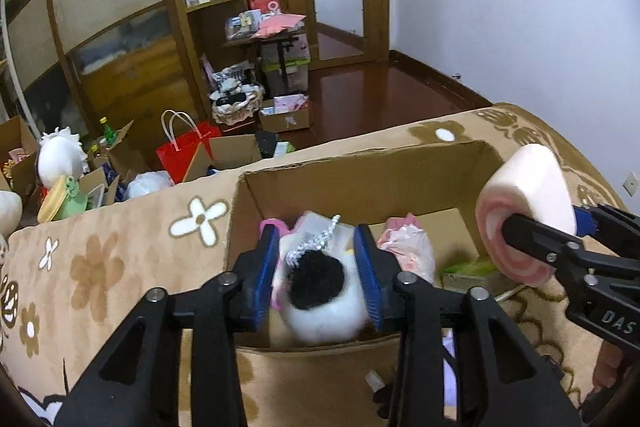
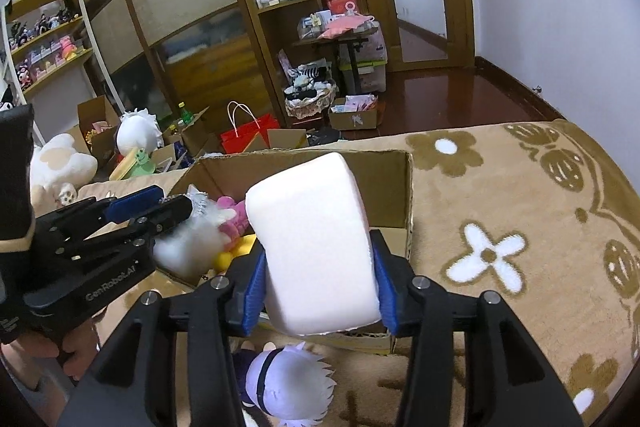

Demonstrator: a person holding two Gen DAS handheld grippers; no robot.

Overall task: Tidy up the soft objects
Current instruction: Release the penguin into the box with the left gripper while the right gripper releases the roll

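White plush ball [image 1: 320, 303] and pink toys [image 1: 404, 247] fill cardboard box [image 1: 360, 179]

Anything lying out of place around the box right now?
One thing: a white-haired plush doll lies on the flowered blanket just outside the cardboard box, below the right gripper, while the other soft toys are already inside.

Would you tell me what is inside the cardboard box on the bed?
In the cardboard box: a pink plush, something yellow, a wrapped pink item. The white-and-black plush and swirl cushion hide the rest.
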